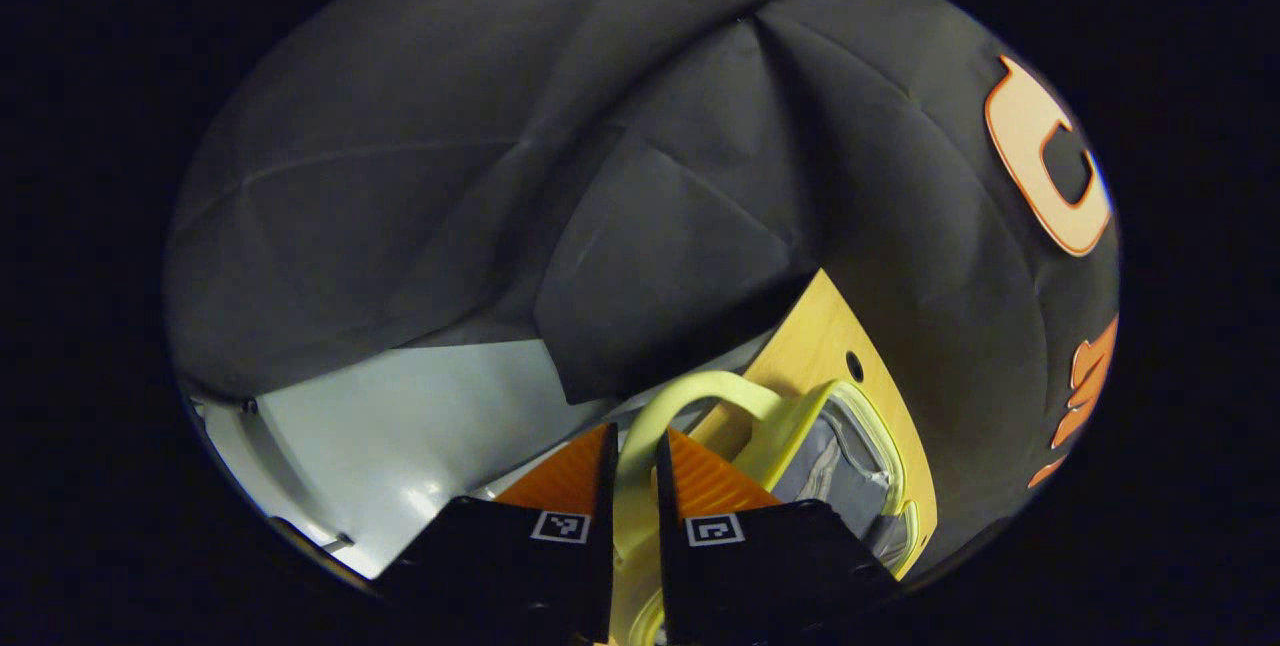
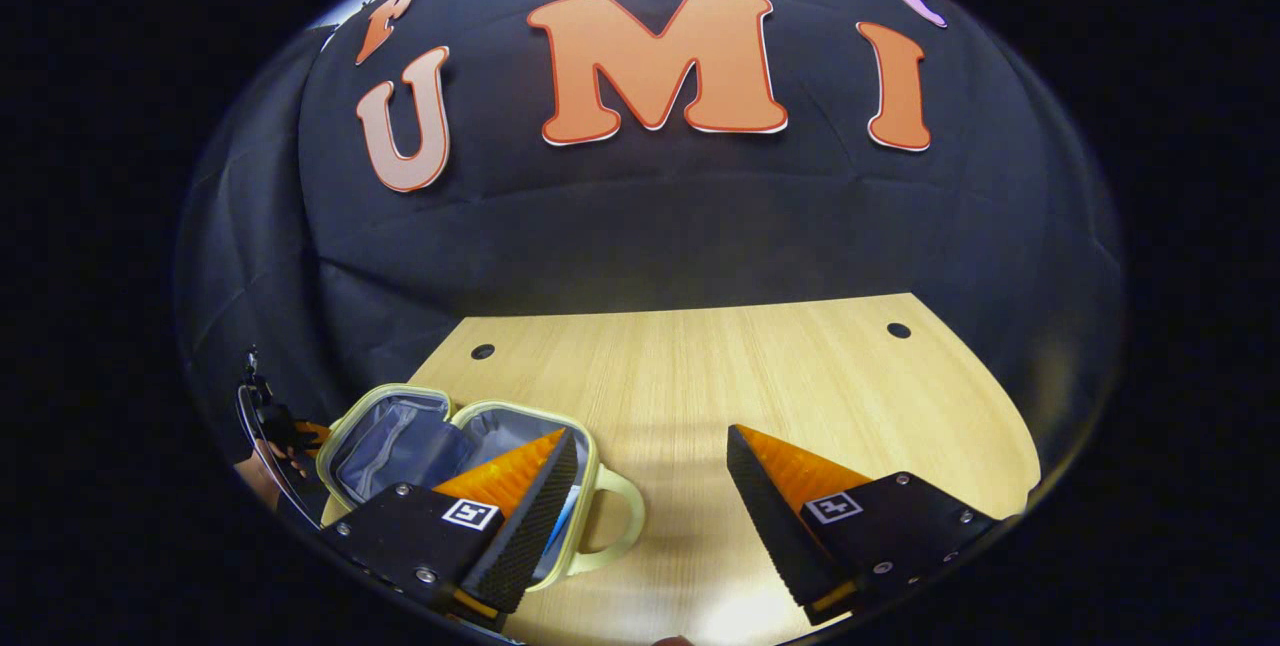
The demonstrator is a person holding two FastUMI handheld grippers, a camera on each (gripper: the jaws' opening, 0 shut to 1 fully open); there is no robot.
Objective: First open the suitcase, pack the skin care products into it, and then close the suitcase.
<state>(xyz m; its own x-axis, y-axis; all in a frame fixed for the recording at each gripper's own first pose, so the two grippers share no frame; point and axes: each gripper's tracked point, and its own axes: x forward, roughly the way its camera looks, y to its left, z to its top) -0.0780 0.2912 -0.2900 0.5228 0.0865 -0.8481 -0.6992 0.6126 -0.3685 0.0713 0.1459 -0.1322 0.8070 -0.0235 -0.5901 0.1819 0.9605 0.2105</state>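
Two pairs of tongs working over a pale wooden tabletop [image 2: 760, 376]. Left tongs [image 1: 634, 486] sitting nearly closed, orange fingers [image 1: 570, 476] pinching both sides of the curved handle [image 1: 700, 394] of a small pale yellow suitcase [image 1: 850, 456]. Handle running up between the two fingers and arching over to the suitcase body. Clear window with grey lining showing on the suitcase side, right beside the tongs. Suitcase resting near the tabletop edge, with black cloth wall [image 1: 600, 176] hanging behind and a white panel [image 1: 400, 426] lying off to the left.

Right tongs [image 2: 651, 450] spreading wide open, holding nothing, hovering above bare wood. In the right gripper view, same suitcase [image 2: 400, 441] lying open at the lower left of the tabletop, both halves spread flat side by side, grey lining facing up. Left finger [image 2: 520, 486] of the right tongs covering part of the nearer half. Looped handle [image 2: 620, 516] sticking out toward the middle of the tabletop. Something blue peeking inside the nearer half, too hidden to tell what. Two small round holes [image 2: 483, 351] sitting near the far tabletop edge.
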